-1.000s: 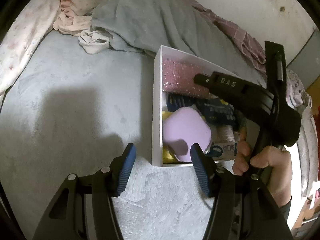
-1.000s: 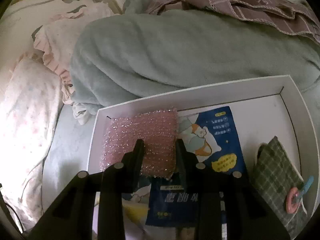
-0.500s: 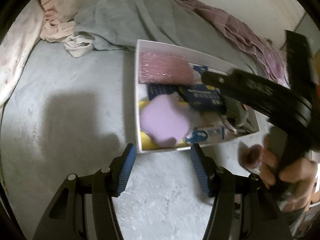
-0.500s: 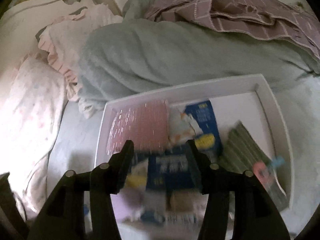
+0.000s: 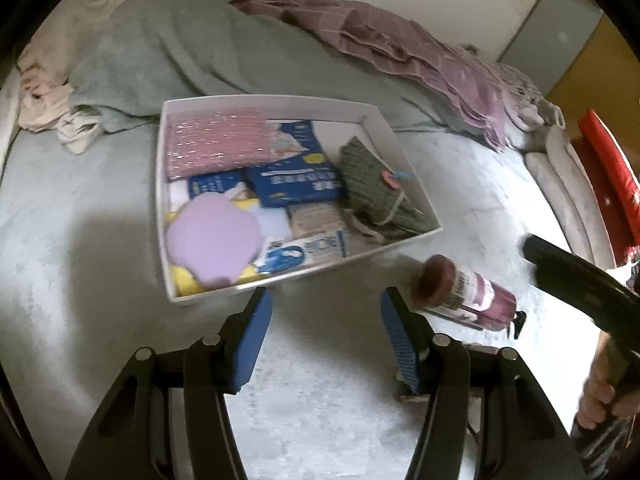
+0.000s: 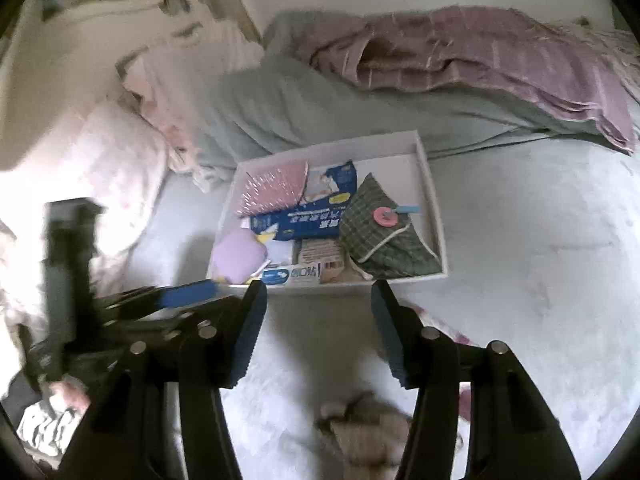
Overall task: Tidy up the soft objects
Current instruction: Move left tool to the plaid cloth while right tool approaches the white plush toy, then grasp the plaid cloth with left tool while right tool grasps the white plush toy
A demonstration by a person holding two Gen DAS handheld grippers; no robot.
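One shallow white cardboard tray (image 5: pixel 416 196) sits on the pale grey bed sheet (image 5: pixel 80 280), and the soft things are packed inside it. Going left to right in the left wrist view: one pink glittery knitted cloth (image 5: pixel 218 148) in the far left corner, one lilac flower-shaped soft pad (image 5: pixel 214 242) in the near left corner lying on something yellow, two blue printed packets (image 5: pixel 296 184) in the middle, one white-and-blue flat box (image 5: pixel 306 254) against the near wall, and one dark green checked fabric pouch (image 5: pixel 376 196) on the right with a small pink ring (image 5: pixel 390 178) on top. The writing on the packets and the box is too blurred to read.

Around the tray — a grey-green fleece blanket (image 5: pixel 192 52) bunched behind it, a mauve checked cloth (image 5: pixel 420 52) draped over that further right, and a pale pink frilled garment (image 5: pixel 40 92) at far left. One dark purple bottle with a pale label (image 5: pixel 468 292) lies on its side on the sheet, just right of the tray's near corner; its label is unreadable.

The left tool (image 5: pixel 326 340) hovers over bare sheet in front of the tray, its blue-padded jaws wide with nothing between them. The right tool (image 6: pixel 318 328) also hangs in front of the tray's near wall, jaws opening and empty. A blurred beige object (image 6: pixel 360 428) lies on the sheet below it — what it is cannot be told.
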